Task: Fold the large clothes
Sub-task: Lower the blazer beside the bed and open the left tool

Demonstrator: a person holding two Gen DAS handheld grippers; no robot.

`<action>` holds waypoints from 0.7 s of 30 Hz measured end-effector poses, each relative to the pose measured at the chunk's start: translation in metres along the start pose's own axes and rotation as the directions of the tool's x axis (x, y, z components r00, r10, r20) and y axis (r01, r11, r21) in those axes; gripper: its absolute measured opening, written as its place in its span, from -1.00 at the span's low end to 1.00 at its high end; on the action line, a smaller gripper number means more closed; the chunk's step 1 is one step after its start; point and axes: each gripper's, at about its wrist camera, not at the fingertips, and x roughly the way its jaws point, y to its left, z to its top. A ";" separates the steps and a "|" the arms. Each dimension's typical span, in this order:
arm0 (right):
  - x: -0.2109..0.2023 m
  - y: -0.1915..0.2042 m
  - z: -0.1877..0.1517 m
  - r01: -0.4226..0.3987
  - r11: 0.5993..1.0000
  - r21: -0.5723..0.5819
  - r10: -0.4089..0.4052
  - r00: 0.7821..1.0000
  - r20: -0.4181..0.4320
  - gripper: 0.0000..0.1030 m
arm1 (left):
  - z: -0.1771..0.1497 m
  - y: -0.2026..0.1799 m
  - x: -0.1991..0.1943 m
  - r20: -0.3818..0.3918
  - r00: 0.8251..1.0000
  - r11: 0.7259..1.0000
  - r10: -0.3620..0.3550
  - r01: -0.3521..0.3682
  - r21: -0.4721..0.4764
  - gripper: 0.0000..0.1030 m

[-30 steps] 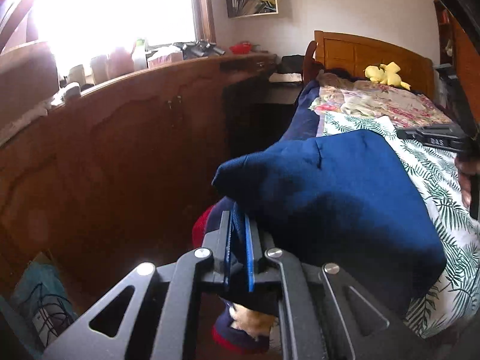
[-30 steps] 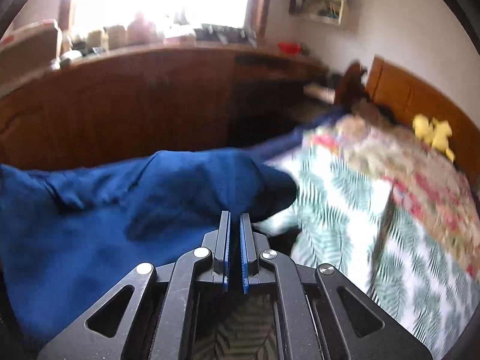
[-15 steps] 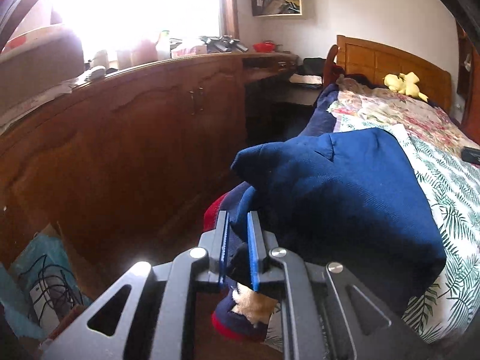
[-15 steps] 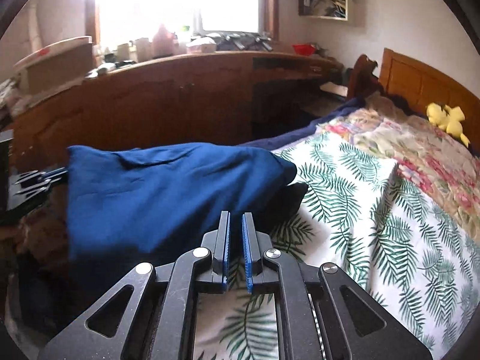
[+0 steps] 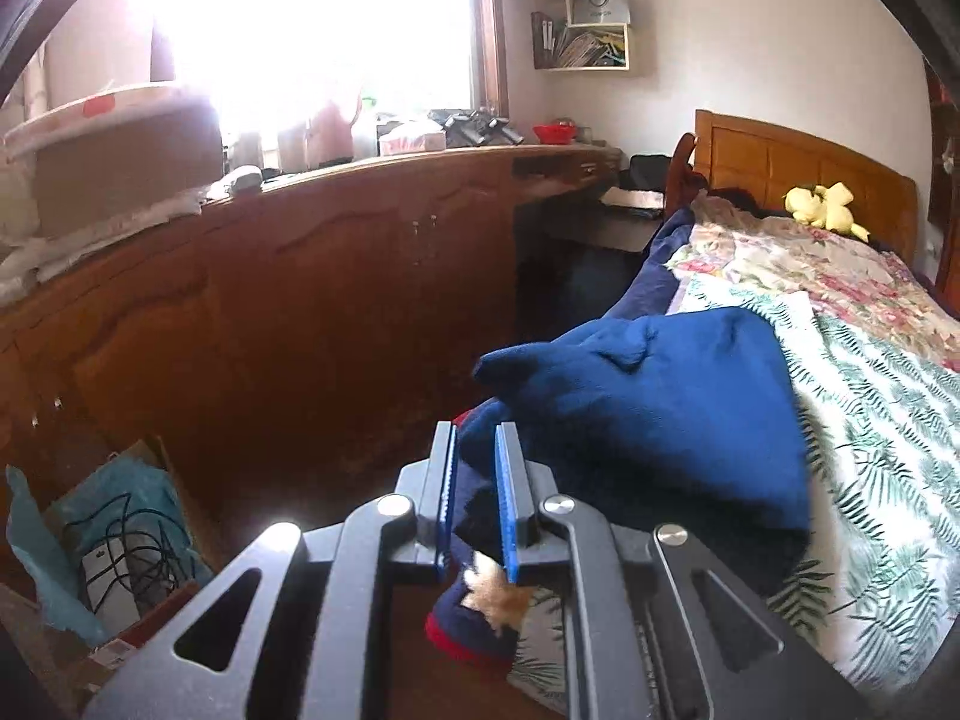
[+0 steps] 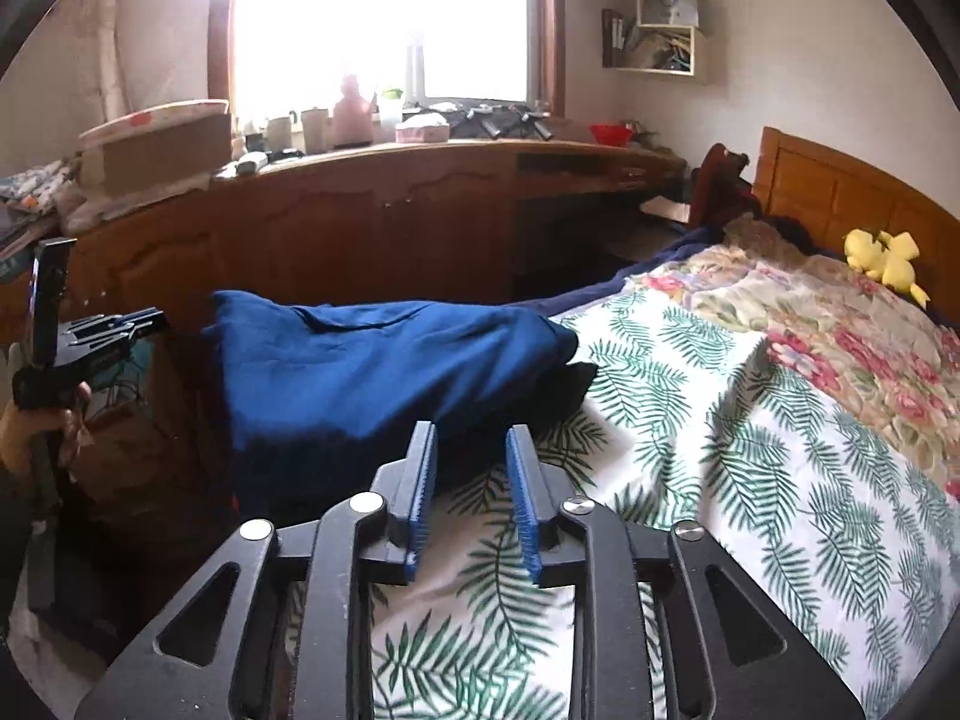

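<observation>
A folded dark blue garment (image 5: 648, 408) (image 6: 384, 372) lies on the near left edge of the bed's leaf-print sheet (image 6: 720, 450), partly over a black cloth (image 6: 567, 387). My left gripper (image 5: 477, 429) sits just short of its corner with the jaws a narrow gap apart. The cloth shows through the gap but is not pinched. In the right wrist view the left gripper (image 6: 147, 319), held by a hand, stands clear of the garment's left edge. My right gripper (image 6: 471, 429) hovers over the sheet in front of the garment. Its jaws are opening and nothing is between them.
A long wooden cabinet (image 5: 300, 312) (image 6: 360, 228) with a cluttered top runs along the bed's left side. A box of cables (image 5: 114, 540) stands on the floor. A red-trimmed fur-edged item (image 5: 480, 618) hangs at the bed edge. A yellow plush toy (image 6: 885, 258) lies by the headboard.
My left gripper let go of the blue cloth edge and backed away. The right gripper pulled back from the garment over the sheet and its jaws spread apart.
</observation>
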 end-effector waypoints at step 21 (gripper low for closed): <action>-0.118 -0.049 -0.059 0.123 0.990 0.075 -0.128 0.990 0.064 0.26 | 0.019 -0.171 -0.086 0.051 0.951 0.940 -0.304 0.291 0.177 -0.66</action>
